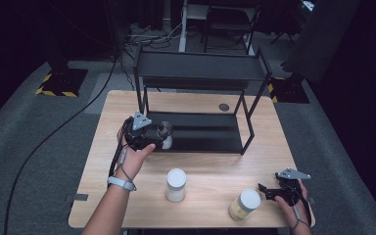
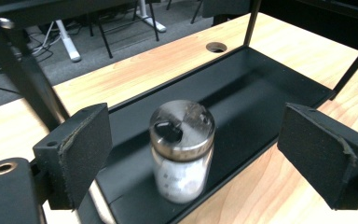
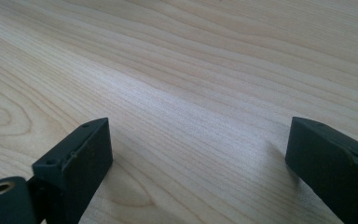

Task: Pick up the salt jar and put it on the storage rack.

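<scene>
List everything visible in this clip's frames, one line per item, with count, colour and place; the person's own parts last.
shaker jar: one, clear glass with a silver metal lid, standing on the lower shelf near its front left corner, between the left jaws but not touched.
white-lidded jars: two, on the table in front of the rack; one mid-table with pale contents, one further right with yellowish contents.
rack: one, black metal, two shelves, at the back of the table.
table: one, light wood, with a round cable hole near its back edge.
left gripper: one, black, jaws open around the shaker jar.
right gripper: one, black, jaws open, low over bare table at the right.
</scene>
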A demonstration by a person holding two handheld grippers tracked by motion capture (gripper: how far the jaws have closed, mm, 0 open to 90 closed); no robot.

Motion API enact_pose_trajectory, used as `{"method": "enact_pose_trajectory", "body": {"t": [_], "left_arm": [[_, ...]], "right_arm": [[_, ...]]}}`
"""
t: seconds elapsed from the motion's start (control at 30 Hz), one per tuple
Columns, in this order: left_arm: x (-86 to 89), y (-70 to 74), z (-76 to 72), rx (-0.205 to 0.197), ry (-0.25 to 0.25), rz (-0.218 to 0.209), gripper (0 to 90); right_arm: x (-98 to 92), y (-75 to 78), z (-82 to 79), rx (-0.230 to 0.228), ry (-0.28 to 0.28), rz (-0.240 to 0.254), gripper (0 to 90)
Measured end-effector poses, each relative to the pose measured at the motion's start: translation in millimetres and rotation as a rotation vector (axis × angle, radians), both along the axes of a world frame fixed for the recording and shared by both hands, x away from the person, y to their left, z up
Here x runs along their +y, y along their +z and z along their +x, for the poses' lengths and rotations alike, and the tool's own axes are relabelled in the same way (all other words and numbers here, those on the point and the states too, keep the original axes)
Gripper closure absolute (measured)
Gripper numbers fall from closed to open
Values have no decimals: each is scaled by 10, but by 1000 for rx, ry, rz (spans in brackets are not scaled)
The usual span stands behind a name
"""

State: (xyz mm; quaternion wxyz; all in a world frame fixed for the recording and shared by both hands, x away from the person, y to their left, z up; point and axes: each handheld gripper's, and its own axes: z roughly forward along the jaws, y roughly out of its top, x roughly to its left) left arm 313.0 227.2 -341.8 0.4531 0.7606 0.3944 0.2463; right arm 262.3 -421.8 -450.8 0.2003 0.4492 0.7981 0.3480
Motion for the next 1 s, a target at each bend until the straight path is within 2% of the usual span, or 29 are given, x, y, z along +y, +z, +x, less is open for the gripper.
{"method": "enact_pose_trajectory", "body": {"t": [0.23, 0.5, 1.0], "left_arm": [[174, 88, -213, -2, -2, 24, 93], [331, 114, -392, -7, 15, 38, 84], [574, 39, -620, 12, 38, 46, 80]], "right_arm": [[-1, 1, 2, 1, 1, 0, 72], [-1, 0, 2, 0, 1, 0, 72], [-1, 1, 2, 1, 1, 0, 72]]}}
